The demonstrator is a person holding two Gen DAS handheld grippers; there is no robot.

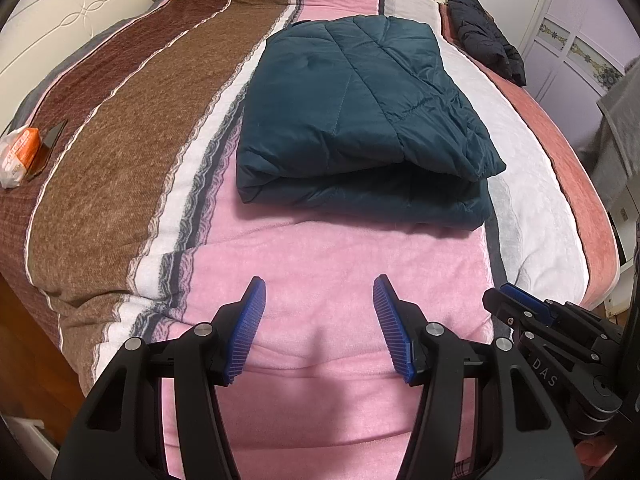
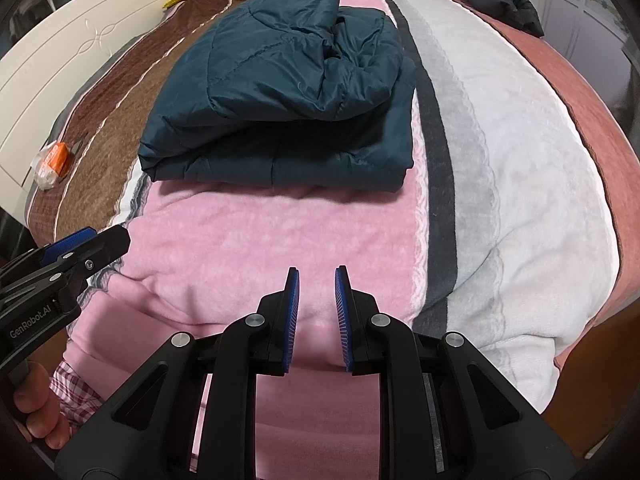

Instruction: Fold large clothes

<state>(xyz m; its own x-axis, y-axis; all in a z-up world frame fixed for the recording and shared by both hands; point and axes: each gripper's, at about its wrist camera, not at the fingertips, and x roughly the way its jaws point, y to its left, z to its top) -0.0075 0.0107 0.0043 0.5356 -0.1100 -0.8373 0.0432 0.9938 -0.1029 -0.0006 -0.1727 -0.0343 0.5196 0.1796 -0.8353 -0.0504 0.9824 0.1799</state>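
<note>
- I read the dark teal quilted puffer jacket [image 1: 352, 116] as already folded: it lies as a thick rectangular bundle, upper layer doubled over the lower, on the pink band of the striped fleece bed blanket [image 1: 328, 248].
- In the right wrist view the jacket's right side looks bunched and puffed up rather than flat; the front edge shows two stacked layers.
- My left gripper [image 1: 319, 328] hangs above the pink band, nearer to me than the jacket and apart from it. Its jaws stand wide with nothing between them.
- My right gripper [image 2: 317, 320] hangs just beside the left one, also short of the jacket. Its jaws stand narrow, a slim gap between the blue ribbed pads [image 2: 291, 320], and hold nothing.
- Judgement: the fold on this garment is at or near completion; this step is a check or a pause between garments.
- A second dark, crumpled garment [image 1: 486, 36] lies at the far right edge of the bed, well apart from the teal jacket.
- Next move, if the bundle is accepted: reach past it to the dark garment. If not: press the bunched right side flat. Either calls for a long forward reach.
</note>
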